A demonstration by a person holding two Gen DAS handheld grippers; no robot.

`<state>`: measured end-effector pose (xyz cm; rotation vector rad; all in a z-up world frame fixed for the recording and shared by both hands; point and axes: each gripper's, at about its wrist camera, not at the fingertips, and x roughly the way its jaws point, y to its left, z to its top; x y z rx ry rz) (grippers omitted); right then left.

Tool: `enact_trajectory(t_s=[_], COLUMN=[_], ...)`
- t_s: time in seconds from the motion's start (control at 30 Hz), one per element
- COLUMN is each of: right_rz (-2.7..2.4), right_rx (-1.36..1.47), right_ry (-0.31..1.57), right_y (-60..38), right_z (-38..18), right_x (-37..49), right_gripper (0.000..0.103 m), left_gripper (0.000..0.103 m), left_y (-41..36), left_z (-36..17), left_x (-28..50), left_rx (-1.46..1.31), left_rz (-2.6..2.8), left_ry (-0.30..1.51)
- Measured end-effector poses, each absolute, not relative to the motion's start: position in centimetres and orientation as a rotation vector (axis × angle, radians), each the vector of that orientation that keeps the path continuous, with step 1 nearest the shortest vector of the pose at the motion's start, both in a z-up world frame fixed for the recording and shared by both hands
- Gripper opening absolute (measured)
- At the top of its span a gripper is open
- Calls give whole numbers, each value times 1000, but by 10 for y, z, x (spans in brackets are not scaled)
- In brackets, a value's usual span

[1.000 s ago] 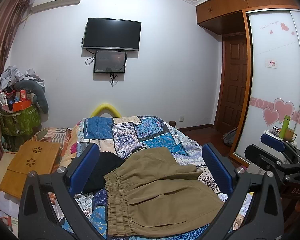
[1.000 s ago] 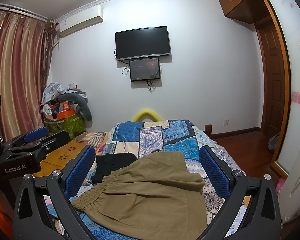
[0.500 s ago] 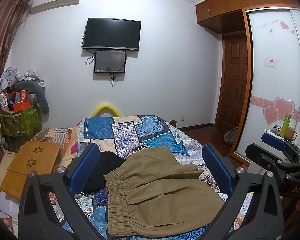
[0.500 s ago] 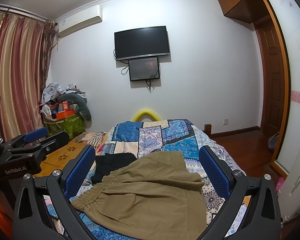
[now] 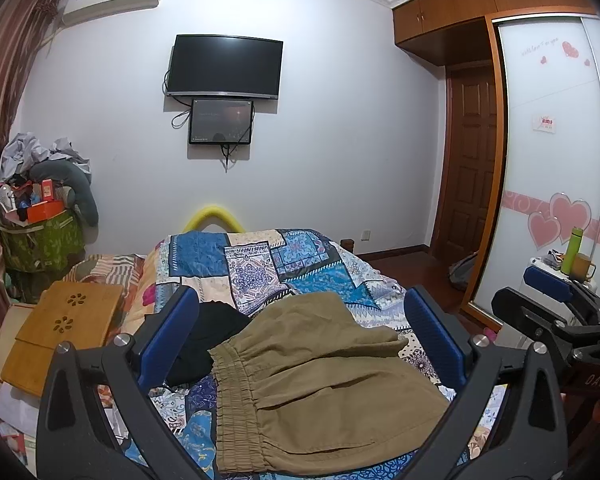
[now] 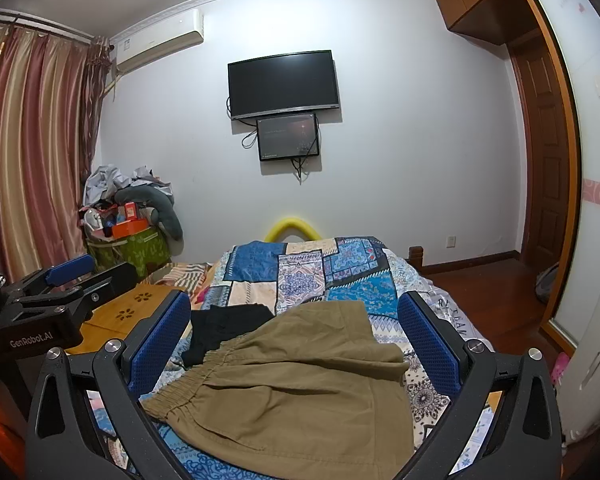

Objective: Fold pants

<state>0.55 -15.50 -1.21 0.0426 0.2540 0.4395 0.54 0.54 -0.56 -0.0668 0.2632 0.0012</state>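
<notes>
Khaki pants (image 5: 320, 384) with an elastic waistband lie loosely folded on the patchwork bedspread (image 5: 260, 264); they also show in the right wrist view (image 6: 300, 384). My left gripper (image 5: 300, 332) is open and empty, held above and in front of the pants. My right gripper (image 6: 296, 328) is open and empty, also above the pants. Each gripper shows at the side of the other's view: the right gripper (image 5: 556, 308) and the left gripper (image 6: 64, 280).
A black garment (image 5: 208, 332) lies left of the pants. A wooden lap table (image 5: 64, 332) sits left of the bed. A cluttered green bag (image 5: 40, 236) stands at the far left. A wardrobe (image 5: 556, 160) and small stand with bottle (image 5: 574, 244) are on the right.
</notes>
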Motion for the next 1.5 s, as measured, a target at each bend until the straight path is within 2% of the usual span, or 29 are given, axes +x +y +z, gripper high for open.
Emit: enact_trajectory(t_s=[0.27, 0.5, 0.87, 1.03, 1.23, 1.33, 1.4, 1.5], right_rz=[425, 388, 333, 336, 383, 406, 417, 447], right_rx=[45, 26, 2, 11, 71, 87, 91, 86], right_ry=[278, 339, 635, 787, 966, 1040, 1083, 1135], right_y=[-157, -164, -191, -205, -216, -216, -213, -209], right_z=[-14, -30, -105, -135, -168, -181, -190, -203], right_x=[17, 51, 141, 165, 195, 204, 213, 224], right_gripper=[103, 103, 103, 102, 83, 71, 70, 63], left_gripper=[103, 103, 103, 103, 103, 95, 90, 85], left_y=[7, 22, 70, 95, 104, 109, 117, 124], left_z=[-13, -34, -111, -150, -182, -198, -212, -229], left_x=[24, 84, 199, 227, 240, 245, 248, 250], left_rx=[-65, -34, 0, -15, 1, -5, -50, -133], left_rz=[-7, 19, 91, 95, 56, 34, 13, -34], left_ry=[302, 430, 740, 859, 974, 1039, 1097, 1165])
